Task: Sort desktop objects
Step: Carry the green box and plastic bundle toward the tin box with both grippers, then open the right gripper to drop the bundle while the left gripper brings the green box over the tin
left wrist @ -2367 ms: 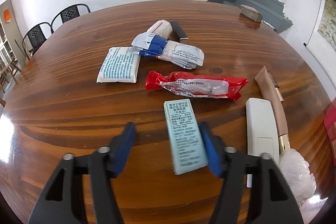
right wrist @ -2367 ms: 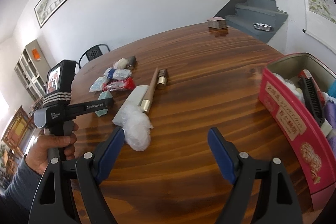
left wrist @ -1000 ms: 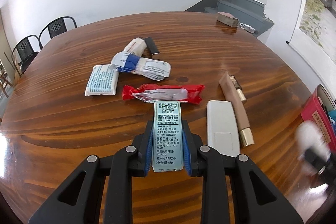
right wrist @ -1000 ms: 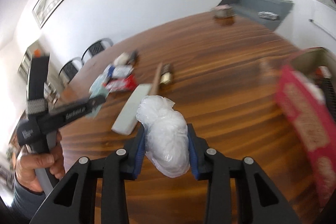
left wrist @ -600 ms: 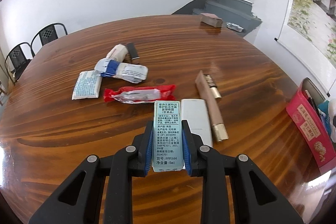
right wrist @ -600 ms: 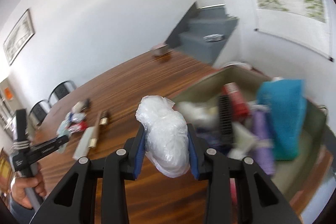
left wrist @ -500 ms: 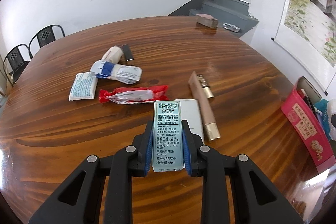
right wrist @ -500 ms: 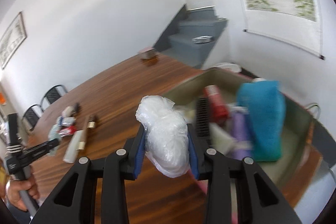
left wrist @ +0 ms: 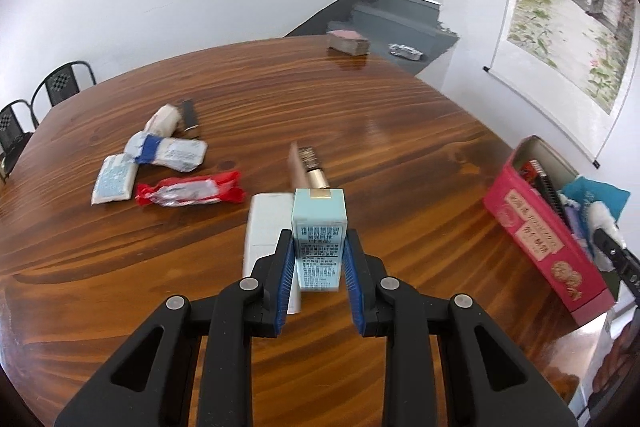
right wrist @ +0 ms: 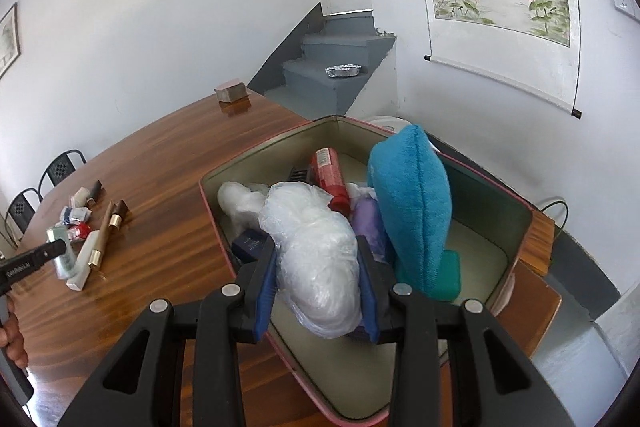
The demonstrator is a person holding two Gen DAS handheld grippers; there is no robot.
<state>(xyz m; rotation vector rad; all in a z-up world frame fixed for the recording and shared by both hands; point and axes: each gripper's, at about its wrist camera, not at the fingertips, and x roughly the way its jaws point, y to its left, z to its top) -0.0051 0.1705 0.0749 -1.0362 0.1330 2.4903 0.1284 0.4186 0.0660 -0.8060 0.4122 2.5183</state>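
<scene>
A glossy wooden table [left wrist: 400, 131] stood by white walls and grey stairs [right wrist: 336, 67]. Left gripper [left wrist: 319, 259] grasped a box [left wrist: 319, 239]; right gripper [right wrist: 318, 275] grasped a bag [right wrist: 316, 259].

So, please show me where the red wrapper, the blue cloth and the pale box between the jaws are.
red wrapper [left wrist: 188, 189]: left wrist view, on its clear middle.
blue cloth [right wrist: 412, 203]: right wrist view, on its broad side.
pale box [left wrist: 319, 227]: left wrist view, on the printed face above the jaws.

Round wooden table [left wrist: 400, 131], packets [left wrist: 168, 151] far left of the claw, remote [left wrist: 266, 223] under it, tin [left wrist: 548, 231] right.
</scene>
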